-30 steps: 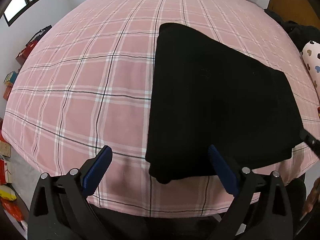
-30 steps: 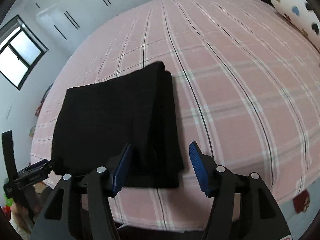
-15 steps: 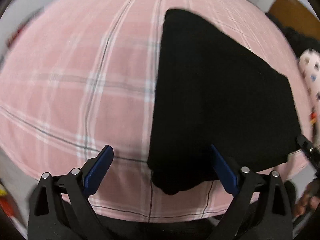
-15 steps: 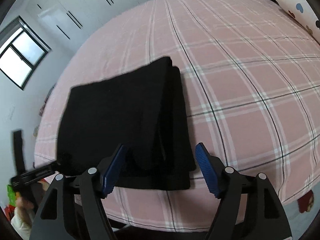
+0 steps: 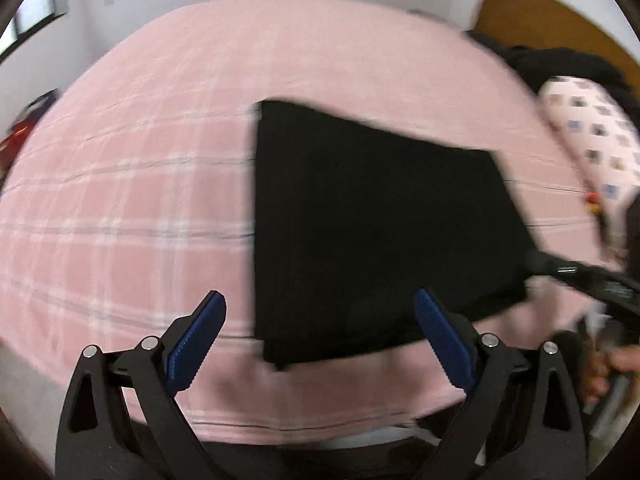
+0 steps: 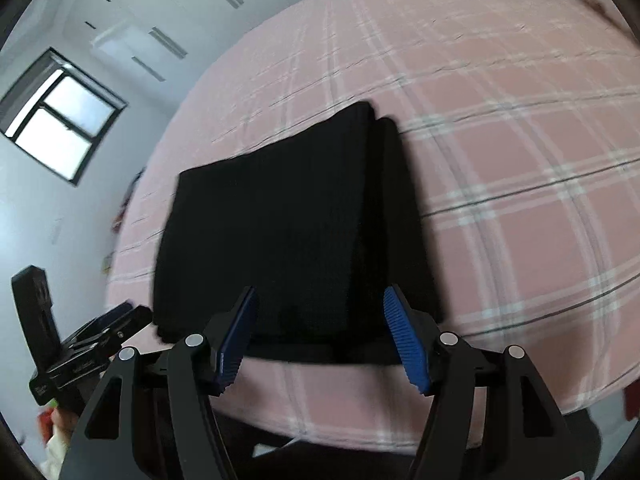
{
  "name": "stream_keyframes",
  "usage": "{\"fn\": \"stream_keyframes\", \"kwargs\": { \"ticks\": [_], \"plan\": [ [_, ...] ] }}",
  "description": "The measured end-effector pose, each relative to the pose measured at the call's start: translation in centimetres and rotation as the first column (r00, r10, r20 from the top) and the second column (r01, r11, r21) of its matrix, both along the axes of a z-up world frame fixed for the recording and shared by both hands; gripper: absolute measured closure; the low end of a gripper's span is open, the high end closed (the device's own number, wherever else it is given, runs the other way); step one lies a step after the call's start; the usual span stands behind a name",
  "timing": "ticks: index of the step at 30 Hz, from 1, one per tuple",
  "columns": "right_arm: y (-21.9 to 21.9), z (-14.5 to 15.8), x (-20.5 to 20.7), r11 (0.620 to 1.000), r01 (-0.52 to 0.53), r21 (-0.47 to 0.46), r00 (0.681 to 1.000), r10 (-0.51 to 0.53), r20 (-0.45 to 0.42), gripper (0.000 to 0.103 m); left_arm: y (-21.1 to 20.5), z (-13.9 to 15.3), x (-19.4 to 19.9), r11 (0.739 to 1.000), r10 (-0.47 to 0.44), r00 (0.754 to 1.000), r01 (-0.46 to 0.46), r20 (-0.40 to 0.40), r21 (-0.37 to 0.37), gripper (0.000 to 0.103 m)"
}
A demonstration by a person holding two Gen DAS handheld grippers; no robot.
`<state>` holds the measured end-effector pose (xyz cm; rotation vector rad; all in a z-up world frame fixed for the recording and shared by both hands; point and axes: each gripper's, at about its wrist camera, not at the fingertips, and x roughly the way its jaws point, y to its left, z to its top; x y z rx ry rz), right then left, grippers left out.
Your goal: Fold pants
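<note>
now folded pants flat, claws spread; axis unclear

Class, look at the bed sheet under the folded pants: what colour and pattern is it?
The sheet is pink with a white-and-dark plaid check, sharpest in the right wrist view.

Motion blur smears the pillow print and the bedsheet plaid.
</note>
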<state>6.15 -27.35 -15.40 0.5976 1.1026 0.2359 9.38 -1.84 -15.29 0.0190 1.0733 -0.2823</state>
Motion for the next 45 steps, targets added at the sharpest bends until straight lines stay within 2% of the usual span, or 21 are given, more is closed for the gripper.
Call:
{"fn": "stream_keyframes", "kwargs": {
  "ticks": [5,7,8,11,14,16,17,18,19,21,23,26,28,31,32,34,36,38,42,44,45],
  "plan": [
    [-1.6,-2.2,1.7,0.998,0.017,0.057,0.997,-0.013,-0.071,0.042,-5.3,-1.4,0.2,0.98,-0.2,0.98,0.199,-0.015,-0.028,0.006],
    [-1.8,-2.8,2.5,0.996,0.0,0.085,0.996,0.007,-0.09,0.056,-7.4,-2.3,0.4,0.967,-0.254,0.967,0.253,-0.029,-0.028,0.006],
    [-2.0,-2.7,2.8,0.992,-0.01,0.122,0.995,0.022,-0.096,0.069,-8.1,-2.6,0.6,0.963,-0.27,0.962,0.269,-0.027,-0.029,0.006],
    [-2.1,-0.8,3.3,0.971,-0.056,0.231,0.996,0.07,-0.055,0.086,-10.3,-3.3,0.6,0.947,-0.32,0.948,0.319,-0.005,-0.022,0.006],
    [-1.4,1.4,4.4,0.958,-0.104,0.267,0.993,0.115,-0.024,0.086,-12.3,-4.1,1.1,0.927,-0.375,0.927,0.375,0.009,-0.001,0.006],
    [-0.8,1.9,4.9,0.961,-0.12,0.249,0.991,0.131,-0.029,0.085,-13.5,-5.1,1.3,0.917,-0.394,0.919,0.393,0.009,0.066,0.012],
    [-0.6,1.9,5.2,0.964,-0.131,0.233,0.989,0.143,-0.032,0.085,-13.5,-5.2,1.6,0.923,-0.38,0.925,0.378,0.019,0.068,0.027],
    [-0.5,1.9,5.3,0.965,-0.134,0.224,0.989,0.145,-0.035,0.085,-13.3,-5.3,2.2,0.933,-0.354,0.935,0.352,0.014,0.074,0.056],
    [-0.6,1.8,5.3,0.967,-0.127,0.22,0.989,0.14,-0.04,0.084,-12.4,-5.1,3.2,0.951,-0.303,0.953,0.302,0.007,0.06,0.068],
    [-1.2,1.9,4.7,0.963,-0.107,0.249,0.993,0.114,-0.014,0.081,-9.7,-4.4,5.0,0.967,-0.236,0.971,0.231,-0.035,-0.112,0.09],
    [-2.2,2.9,3.2,0.976,-0.064,0.207,0.997,0.056,0.047,0.08,-6.7,-3.2,6.3,0.969,-0.151,0.988,0.139,-0.044,-0.205,0.091],
    [-2.0,4.7,0.2,0.993,-0.063,-0.101,0.992,0.073,0.1,0.079,-1.4,0.6,6.7,0.957,-0.029,1.0,0.03,0.009,-0.288,0.091],
    [-0.3,4.9,-1.1,0.959,-0.114,-0.258,0.983,0.147,0.11,0.079,2.7,3.6,6.6,0.949,0.062,0.997,-0.043,0.051,-0.313,0.091],
    [3.9,4.3,-2.4,0.868,-0.237,-0.437,0.947,0.306,0.093,0.079,8.9,6.7,5.4,0.931,0.216,0.971,-0.173,0.102,-0.321,0.091],
    [5.7,3.8,-2.5,0.837,-0.279,-0.471,0.93,0.357,0.083,0.071,11.0,7.4,4.9,0.915,0.266,0.958,-0.217,0.104,-0.34,0.091],
    [9.0,2.8,-2.3,0.801,-0.321,-0.504,0.906,0.415,0.083,0.059,14.9,8.3,4.3,0.883,0.365,0.926,-0.312,0.095,-0.349,0.091],
    [12.2,2.4,-1.2,0.775,-0.36,-0.519,0.881,0.465,0.083,0.059,16.9,8.3,3.9,0.87,0.413,0.906,-0.362,0.093,-0.334,0.091],
    [14.8,1.8,-0.3,0.763,-0.406,-0.502,0.858,0.508,0.079,0.059,18.4,7.8,3.6,0.863,0.432,0.898,-0.387,0.079,-0.326,0.091],
    [18.8,-0.7,2.2,0.733,-0.489,-0.473,0.816,0.575,0.048,0.047,18.0,7.2,3.4,0.866,0.419,0.905,-0.374,0.074,-0.333,0.091],
    [18.5,-1.6,3.2,0.744,-0.489,-0.455,0.826,0.562,0.03,0.053,17.8,7.4,3.5,0.877,0.403,0.911,-0.357,0.088,-0.321,0.091],
    [18.2,-1.6,3.7,0.756,-0.482,-0.444,0.832,0.553,0.039,0.069,17.8,7.4,3.6,0.881,0.396,0.914,-0.35,0.092,-0.318,0.091]
  ]
}}
